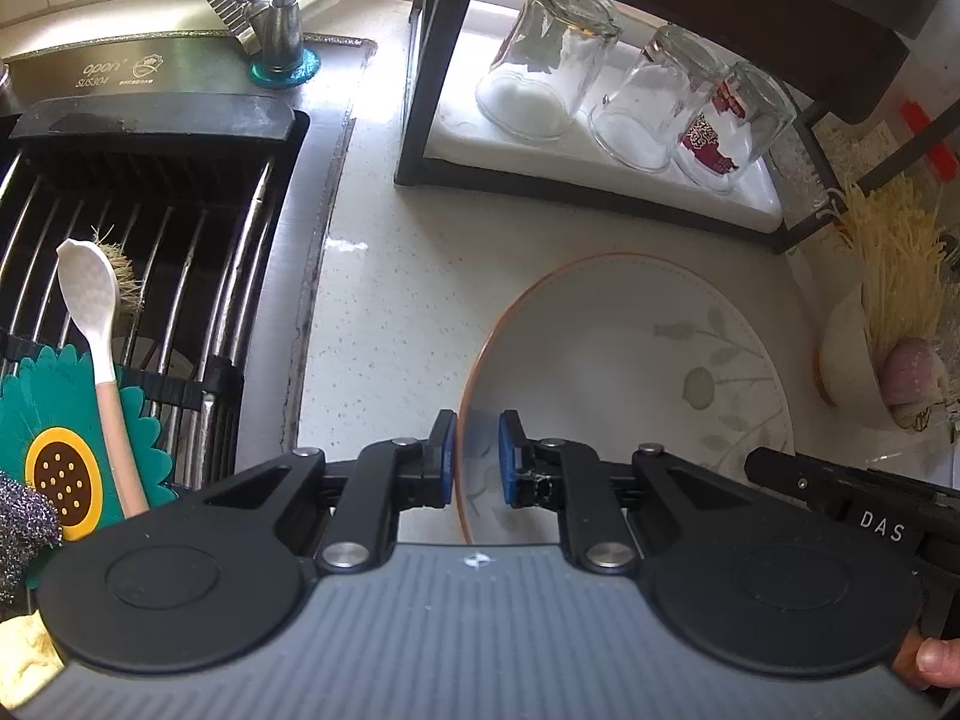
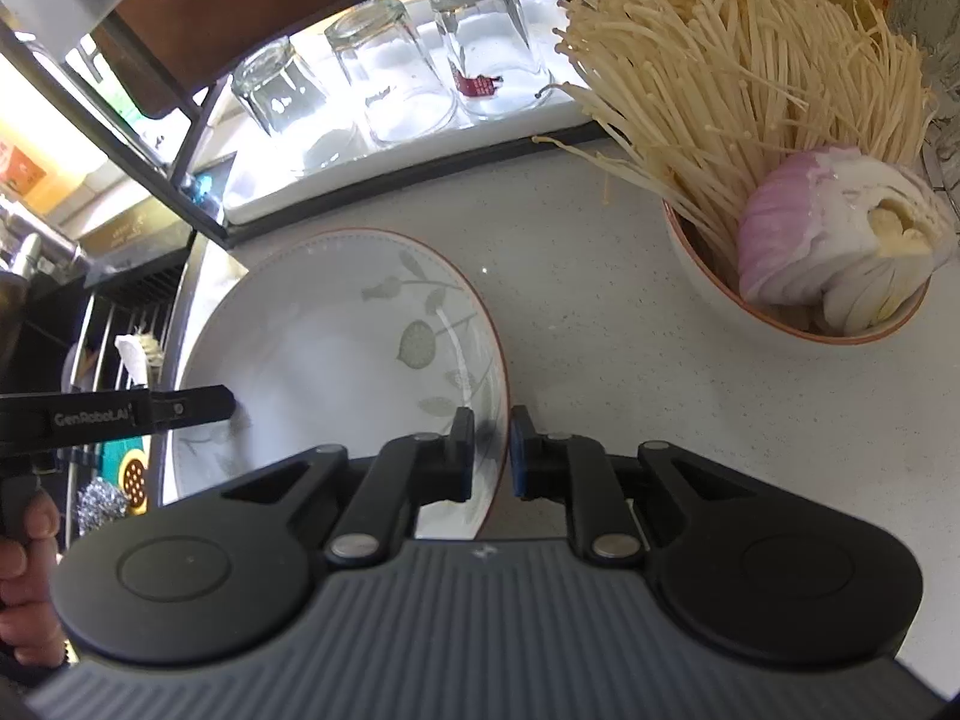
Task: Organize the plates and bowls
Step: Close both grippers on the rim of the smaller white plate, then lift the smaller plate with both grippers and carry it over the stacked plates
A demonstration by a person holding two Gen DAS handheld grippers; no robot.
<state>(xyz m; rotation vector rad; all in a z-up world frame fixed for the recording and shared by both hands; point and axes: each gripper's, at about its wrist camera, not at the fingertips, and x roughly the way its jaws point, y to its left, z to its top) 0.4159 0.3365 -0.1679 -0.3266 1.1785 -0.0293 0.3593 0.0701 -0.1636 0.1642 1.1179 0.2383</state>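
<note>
A white deep plate (image 1: 630, 360) with an orange rim and a grey leaf print lies on the pale counter. My left gripper (image 1: 477, 441) is shut on its left rim, one blue pad inside the plate and one outside. In the right wrist view the same plate (image 2: 324, 330) has its right rim clamped between the pads of my right gripper (image 2: 491, 450). Each view shows the other gripper's black finger at the opposite rim. A white bowl (image 2: 798, 324) holding enoki mushrooms and a cut onion stands to the plate's right, apart from it.
A black-framed rack (image 1: 420, 90) behind the plate holds three upturned glasses (image 1: 552, 60) on a white tray. To the left lies the sink (image 1: 312, 210) with a wire drainer, a white spoon (image 1: 90, 300), a sunflower mat and a faucet (image 1: 282, 18). A person's fingers hold both handles.
</note>
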